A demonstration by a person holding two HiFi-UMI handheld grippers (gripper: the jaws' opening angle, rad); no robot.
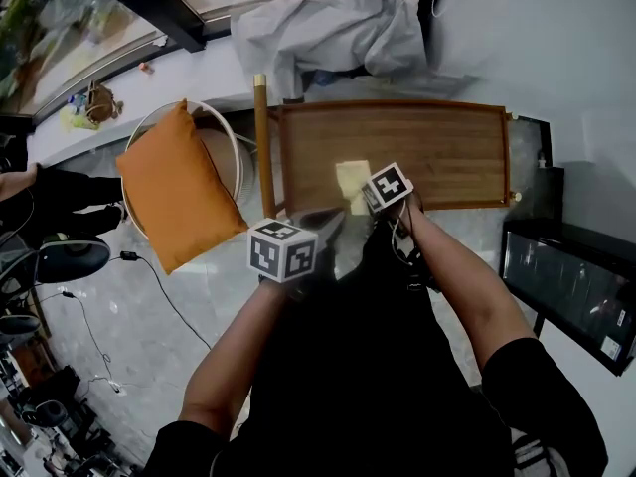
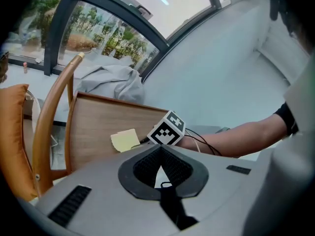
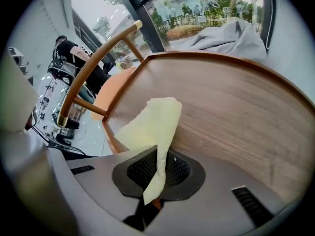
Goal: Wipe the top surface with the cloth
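In the head view the wooden top (image 1: 437,152) lies with its long axis running from 9 to 3 o'clock, and the yellow cloth (image 1: 351,181) rests on it close to the near edge, left of the middle. The right gripper (image 1: 362,203) is at the cloth's 5 o'clock corner, so most of the bare wood lies from it toward 12 and 3 o'clock. The left gripper (image 1: 318,231) hangs off the near edge at 7 o'clock of the cloth, farther from the work. An orange cushion (image 1: 184,187) sits at 9 o'clock on a round chair. A grey sheet (image 1: 333,23) is heaped beyond the far edge at 12 o'clock, clear of the wood. In the left gripper view the left gripper (image 2: 161,168) has its jaws together on nothing. The cloth (image 2: 125,139) lies ahead at 11 o'clock, with the right gripper (image 2: 167,129) beside it. In the right gripper view the right gripper (image 3: 157,173) is clamped on a corner of the cloth (image 3: 152,127), which spreads toward 12 o'clock onto the wooden top (image 3: 231,112). A raised rim (image 3: 275,80) edges the top, and a curved wooden rail (image 3: 93,65) rises at 10 o'clock. These likely limit each stroke.
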